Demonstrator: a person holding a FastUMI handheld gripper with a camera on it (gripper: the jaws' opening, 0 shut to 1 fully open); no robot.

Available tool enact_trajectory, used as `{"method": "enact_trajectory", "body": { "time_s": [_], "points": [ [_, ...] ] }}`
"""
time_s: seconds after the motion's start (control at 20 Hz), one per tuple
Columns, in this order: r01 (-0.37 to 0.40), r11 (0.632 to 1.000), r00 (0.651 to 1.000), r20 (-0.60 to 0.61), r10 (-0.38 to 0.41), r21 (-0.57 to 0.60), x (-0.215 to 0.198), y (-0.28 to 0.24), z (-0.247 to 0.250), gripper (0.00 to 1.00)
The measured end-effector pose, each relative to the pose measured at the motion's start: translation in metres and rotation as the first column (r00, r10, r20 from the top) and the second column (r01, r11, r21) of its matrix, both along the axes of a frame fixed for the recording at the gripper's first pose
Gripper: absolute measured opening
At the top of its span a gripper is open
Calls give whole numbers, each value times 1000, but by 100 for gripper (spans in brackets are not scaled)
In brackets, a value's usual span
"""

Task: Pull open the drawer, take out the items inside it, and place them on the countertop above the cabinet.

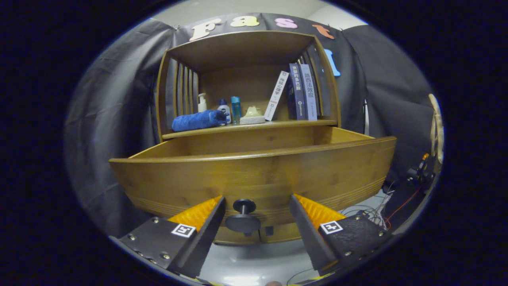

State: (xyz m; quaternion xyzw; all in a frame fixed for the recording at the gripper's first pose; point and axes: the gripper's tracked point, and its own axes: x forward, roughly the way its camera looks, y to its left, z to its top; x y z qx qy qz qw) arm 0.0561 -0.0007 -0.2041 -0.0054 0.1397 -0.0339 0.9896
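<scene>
Two fingers of our tool (pixel 254 214) stand wide on either side of the knob (pixel 243 216), gripping nothing, with the drawer (pixel 254 171) pulled out below the tabletop (pixel 254 126); next, we judge, comes reaching inside for its hidden contents.

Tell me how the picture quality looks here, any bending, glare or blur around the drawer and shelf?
Gripper view: fisheye bending bows the drawer front and shelf edge into curves; lighting is dim and even, with a soft sheen on the drawer's top edge but no harsh glare; the knob between the open gripper fingers is sharp, and the books stay fairly crisp.
</scene>
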Motion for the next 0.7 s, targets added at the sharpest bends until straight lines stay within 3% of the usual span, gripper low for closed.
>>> {"method": "enact_trajectory", "body": {
  "time_s": [0.25, 0.7],
  "points": [
    [-13, 995, 998, 59, 19, -100, 10, -1, 6, 98],
    [-7, 996, 997, 81, 14, -83, 57, 4, 13, 98]
  ]
}}
